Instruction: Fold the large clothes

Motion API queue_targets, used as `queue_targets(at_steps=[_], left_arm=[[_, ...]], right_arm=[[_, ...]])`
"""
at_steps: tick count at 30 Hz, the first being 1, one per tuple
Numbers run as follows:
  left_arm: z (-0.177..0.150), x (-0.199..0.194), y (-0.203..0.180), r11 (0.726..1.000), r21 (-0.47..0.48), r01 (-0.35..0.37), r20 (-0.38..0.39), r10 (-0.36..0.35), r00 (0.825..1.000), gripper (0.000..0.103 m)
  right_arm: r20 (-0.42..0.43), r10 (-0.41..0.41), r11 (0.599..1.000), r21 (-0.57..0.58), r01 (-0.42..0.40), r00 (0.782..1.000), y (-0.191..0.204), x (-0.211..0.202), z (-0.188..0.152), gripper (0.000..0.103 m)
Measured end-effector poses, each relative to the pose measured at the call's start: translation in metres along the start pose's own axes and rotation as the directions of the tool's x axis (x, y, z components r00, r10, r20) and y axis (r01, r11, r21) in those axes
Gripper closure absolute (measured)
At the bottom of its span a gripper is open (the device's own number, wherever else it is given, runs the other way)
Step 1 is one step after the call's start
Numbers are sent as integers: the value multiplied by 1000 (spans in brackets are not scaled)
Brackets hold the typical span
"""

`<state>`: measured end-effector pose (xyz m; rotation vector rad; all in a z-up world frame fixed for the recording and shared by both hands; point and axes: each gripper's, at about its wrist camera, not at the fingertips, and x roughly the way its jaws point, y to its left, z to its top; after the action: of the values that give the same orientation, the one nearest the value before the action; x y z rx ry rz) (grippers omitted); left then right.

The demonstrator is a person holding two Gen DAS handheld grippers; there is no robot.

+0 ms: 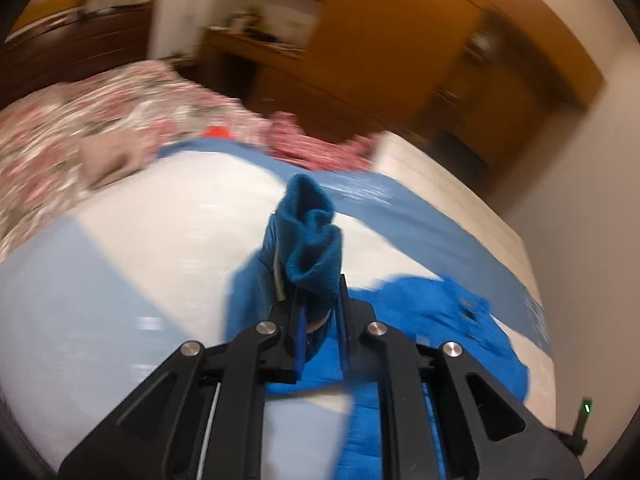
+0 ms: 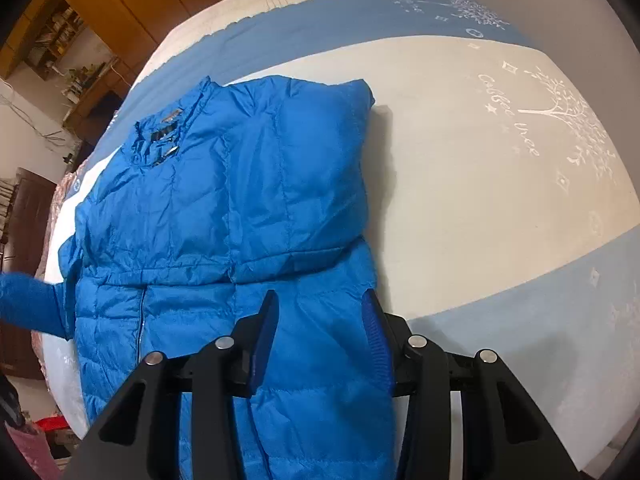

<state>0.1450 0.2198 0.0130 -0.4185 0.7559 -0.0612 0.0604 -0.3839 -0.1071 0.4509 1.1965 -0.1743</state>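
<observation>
Blue jacket cuff in left gripper

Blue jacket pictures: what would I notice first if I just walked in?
The bright blue puffy jacket, spread flat on the white and blue bedspread. Next, its knit cuff, pinched and lifted in the left gripper. The right gripper hovers open over the jacket's lower part.

At my two o'clock, the bedsheet bears pale cursive beside a printed tree; I can't read it surely.
</observation>
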Motion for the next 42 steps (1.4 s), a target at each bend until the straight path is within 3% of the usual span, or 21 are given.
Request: queue_targets(at_steps=[5, 8, 11, 15, 17, 19, 20, 21, 22, 23, 26, 29, 30, 32, 36, 42], left_arm=[[-28, 43, -105, 981, 144, 133, -101, -120, 988, 95], [-58, 79, -168, 950, 212, 228, -202, -185, 962, 96], [-94, 121, -212, 924, 279, 262, -310, -172, 935, 97], [-146, 182, -228, 915, 329, 235, -452, -66, 889, 96], [-172, 214, -217, 920, 319, 226, -534, -22, 845, 95], [-176, 212, -202, 927, 293, 235, -532, -46, 845, 95], [-176, 207, -201, 927, 283, 246, -534, -61, 843, 88], [-172, 198, -198, 926, 251, 282, -548, -105, 830, 81], [-171, 188, -197, 923, 231, 307, -548, -138, 825, 63], [-166, 174, -194, 918, 221, 329, -531, -170, 830, 56], [-146, 137, -186, 907, 243, 345, -464, -203, 862, 54], [-127, 130, -162, 940, 269, 211, -408, -87, 909, 54], [-120, 138, -144, 954, 275, 117, -394, 1, 919, 56], [-113, 159, -115, 972, 233, 18, -423, 84, 902, 57], [-115, 186, -88, 981, 196, -16, -477, 109, 872, 67], [-121, 201, -97, 972, 234, -24, -476, 136, 869, 65]], right_arm=[[-8, 17, 1000, -21, -17, 1000, -4, 1, -1, 60], [-19, 29, 999, -42, -30, 999, -1, 4, -1, 60], [-31, 42, 997, -63, -44, 999, 2, 9, 0, 60], [-43, 62, 994, -86, -65, 997, 5, 14, 5, 60], [-45, 64, 992, -102, -68, 997, 8, 16, 9, 60], [-48, 72, 990, -120, -77, 996, 12, 16, 12, 60], [-50, 77, 987, -135, -83, 996, 17, 17, 14, 60], [-53, 86, 985, -145, -92, 995, 20, 17, 16, 60], [-59, 99, 983, -152, -107, 993, 25, 18, 19, 60], [-70, 125, 978, -159, -135, 990, 32, 20, 22, 60], [-98, 181, 963, -185, -197, 979, 59, 28, 32, 60], [-136, 219, 938, -243, -247, 966, 100, 37, 39, 59], [-156, 227, 926, -271, -263, 961, 120, 44, 41, 59], [-184, 231, 914, -295, -278, 956, 143, 54, 43, 59], [-245, 239, 898, -313, -310, 940, 184, 80, 45, 59], [-300, 222, 887, -333, -320, 928, 217, 112, 44, 58]])
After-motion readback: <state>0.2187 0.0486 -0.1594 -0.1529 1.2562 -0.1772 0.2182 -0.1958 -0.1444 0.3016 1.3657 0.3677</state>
